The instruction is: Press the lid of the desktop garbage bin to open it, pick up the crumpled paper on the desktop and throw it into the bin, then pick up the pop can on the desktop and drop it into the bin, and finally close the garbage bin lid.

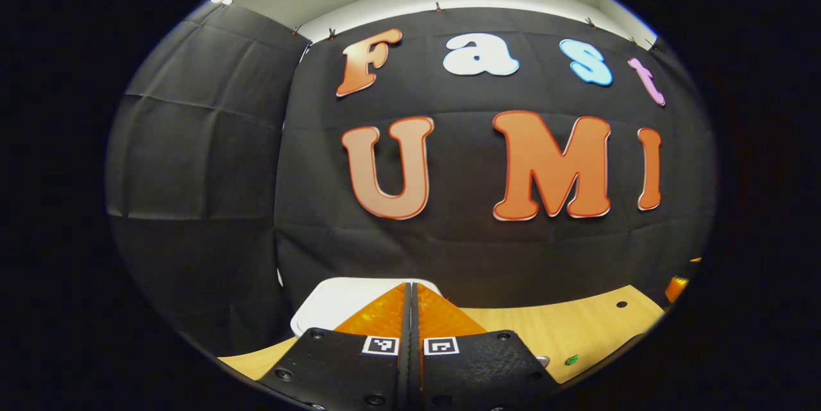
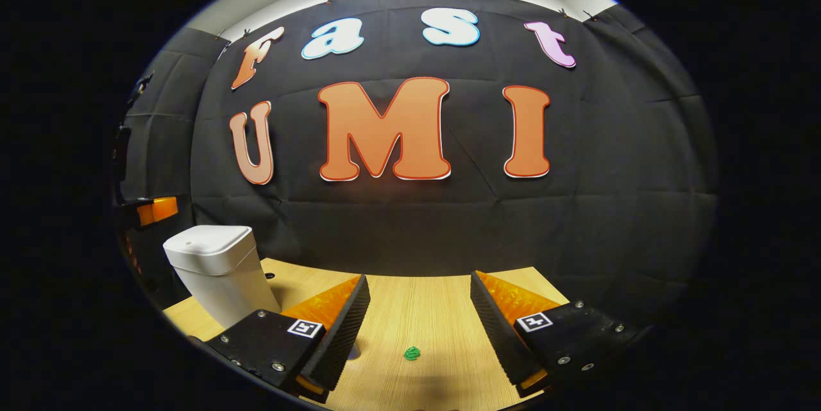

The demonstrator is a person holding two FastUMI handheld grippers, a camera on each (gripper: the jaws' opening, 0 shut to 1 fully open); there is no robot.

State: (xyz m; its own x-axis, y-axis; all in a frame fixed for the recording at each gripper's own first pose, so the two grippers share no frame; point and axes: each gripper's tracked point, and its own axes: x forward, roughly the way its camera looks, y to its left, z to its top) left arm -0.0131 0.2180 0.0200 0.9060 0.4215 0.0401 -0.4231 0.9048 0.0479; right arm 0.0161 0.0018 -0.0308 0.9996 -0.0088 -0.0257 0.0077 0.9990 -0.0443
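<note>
Left gripper (image 1: 411, 308): fingers closed together, empty, just before the white garbage bin (image 1: 333, 308). Right gripper (image 2: 417, 308): fingers spread apart, empty. Bin lid (image 2: 208, 241) down; bin stands far left on the wooden table (image 2: 423, 315).

**Surface and material notes**

White rounded-square plastic garbage bin (image 2: 218, 267): smooth, satin finish, lid closed, faint sheen on top; its lid also shows in the left gripper view (image 1: 340, 305).
Light wooden desktop (image 2: 417, 315): fine straight grain, matt, with small dark holes.
Black cloth booth wall (image 2: 609, 174): matt, creased in a grid of fold lines.
Small green crumpled scrap (image 2: 412, 352) on the desktop: material cannot be told.
</note>
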